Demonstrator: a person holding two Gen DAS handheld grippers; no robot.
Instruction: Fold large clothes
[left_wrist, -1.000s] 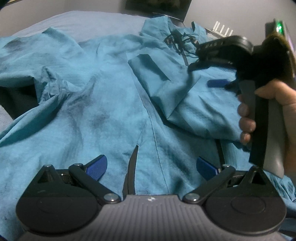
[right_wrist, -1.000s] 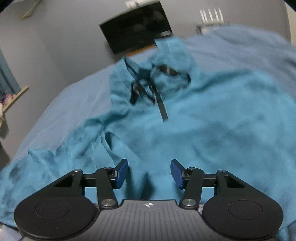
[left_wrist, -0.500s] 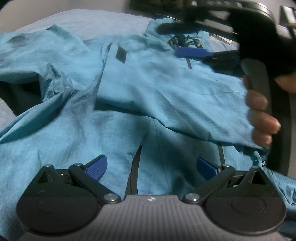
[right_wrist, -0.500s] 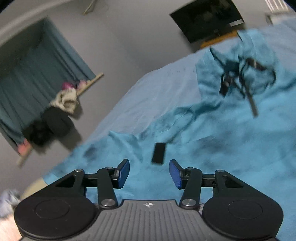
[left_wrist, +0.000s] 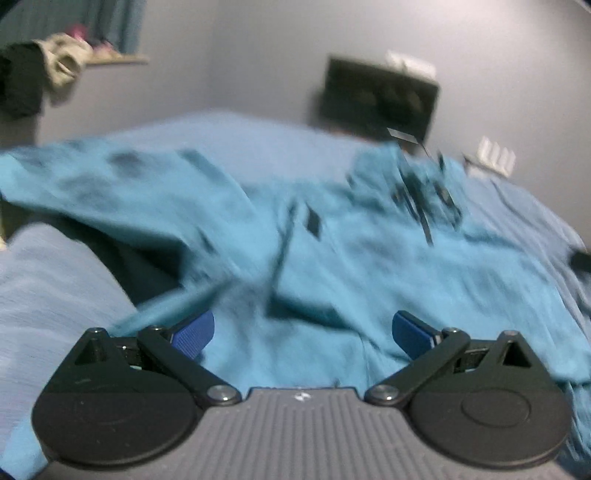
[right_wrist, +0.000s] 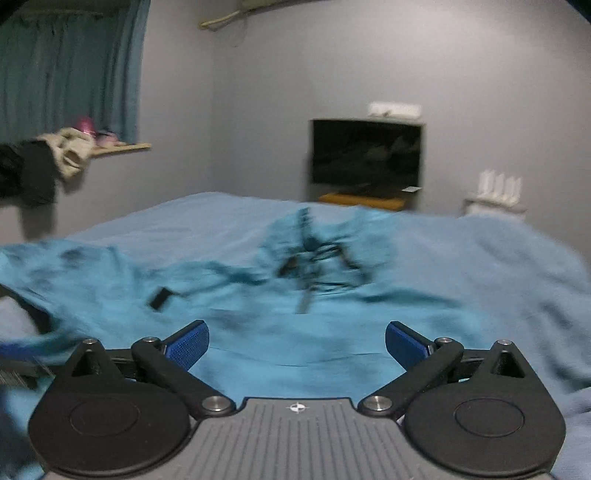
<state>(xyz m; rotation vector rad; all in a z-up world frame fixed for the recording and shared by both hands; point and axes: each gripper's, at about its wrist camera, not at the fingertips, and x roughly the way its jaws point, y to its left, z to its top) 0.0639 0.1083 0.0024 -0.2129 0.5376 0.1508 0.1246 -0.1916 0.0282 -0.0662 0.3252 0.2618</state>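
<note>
A large teal garment (left_wrist: 388, 266) of thin, matte woven cloth lies spread and rumpled across a bed (right_wrist: 207, 218), its surface mottled with darker patches. Black drawcords and a dark strap (right_wrist: 314, 258) tangle at its neck end, toward the far side of the bed. One panel is doubled over the body, leaving a straight folded edge with a small black rectangular tab (left_wrist: 313, 224) beside it; the same tab (right_wrist: 160, 298) shows in the right wrist view. Both views are motion-blurred, so fine weave is hard to read.

The left gripper (left_wrist: 303, 330) hangs over the near part of the cloth, ribbed blue pads spread wide apart, nothing between them. The right gripper (right_wrist: 297, 345) sits likewise over the near hem, fingers splayed and empty.

The bedspread is a paler blue, softly ribbed. Beyond it, a dark flat screen (right_wrist: 365, 155) stands against a grey wall, a white router (right_wrist: 498, 184) with upright antennas beside it. Teal curtains (right_wrist: 70, 70) hang at left above a wooden ledge (right_wrist: 122, 147) heaped with bunched clothes.
</note>
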